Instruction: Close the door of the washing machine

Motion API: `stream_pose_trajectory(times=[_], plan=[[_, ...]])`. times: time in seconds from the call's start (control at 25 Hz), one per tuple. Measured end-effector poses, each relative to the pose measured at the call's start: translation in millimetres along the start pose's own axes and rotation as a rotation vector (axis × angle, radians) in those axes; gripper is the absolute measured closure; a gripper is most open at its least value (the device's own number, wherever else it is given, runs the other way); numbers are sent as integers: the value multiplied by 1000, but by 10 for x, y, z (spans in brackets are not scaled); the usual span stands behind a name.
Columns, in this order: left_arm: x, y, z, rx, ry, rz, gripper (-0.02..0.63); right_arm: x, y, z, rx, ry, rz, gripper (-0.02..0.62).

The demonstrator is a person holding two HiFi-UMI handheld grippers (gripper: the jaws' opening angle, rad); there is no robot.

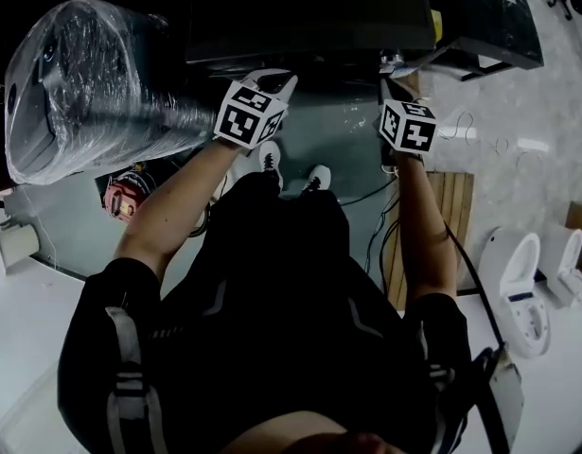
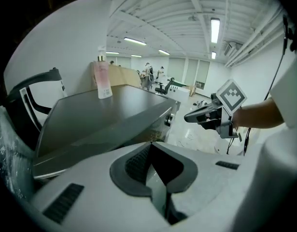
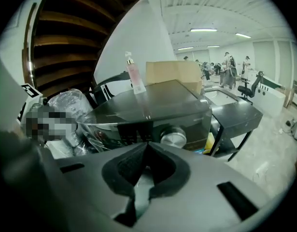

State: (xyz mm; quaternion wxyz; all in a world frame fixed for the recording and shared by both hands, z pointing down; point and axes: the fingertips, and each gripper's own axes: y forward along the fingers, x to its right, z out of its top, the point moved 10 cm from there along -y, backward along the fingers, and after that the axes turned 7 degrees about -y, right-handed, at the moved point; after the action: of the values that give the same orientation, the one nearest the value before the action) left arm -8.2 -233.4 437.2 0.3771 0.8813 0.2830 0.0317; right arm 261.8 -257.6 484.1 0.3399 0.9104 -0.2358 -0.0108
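Facing the washing machine [image 3: 158, 105], door unseen, left hand-held gripper [image 1: 279, 85] and right hand-held gripper [image 1: 393, 81] are both pinched together, empty.

You're in an open lab or workshop hall: strip lights [image 2: 215, 29] on a white beamed ceiling [image 2: 172, 11], office chairs [image 3: 248, 88] and people [image 3: 227, 64] far back, a washer [image 3: 158, 108], a plastic-wrapped appliance [image 1: 82, 83], and what may be toilets [image 1: 516, 287] standing loose on the floor [image 1: 522, 93].

head view dim | ceiling strip lights [image 2: 215, 29] bright | fisheye edges
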Motion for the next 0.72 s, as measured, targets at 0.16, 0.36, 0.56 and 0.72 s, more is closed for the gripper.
stream_pose_trajectory(times=[0.16, 0.36, 0.56, 0.72], plan=[[-142, -404, 164, 118, -91, 10, 603, -169, -275, 323, 36, -69, 24, 590], [-266, -912, 349, 262, -160, 4, 603, -381, -655, 772, 120, -145, 40, 591], [-483, -1525, 354, 390, -216, -19, 604, -764, -928, 1211, 211, -186, 49, 591], [-616, -2056, 439, 481, -176, -29, 603, -1124, -1180, 1598, 317, -203, 67, 591]])
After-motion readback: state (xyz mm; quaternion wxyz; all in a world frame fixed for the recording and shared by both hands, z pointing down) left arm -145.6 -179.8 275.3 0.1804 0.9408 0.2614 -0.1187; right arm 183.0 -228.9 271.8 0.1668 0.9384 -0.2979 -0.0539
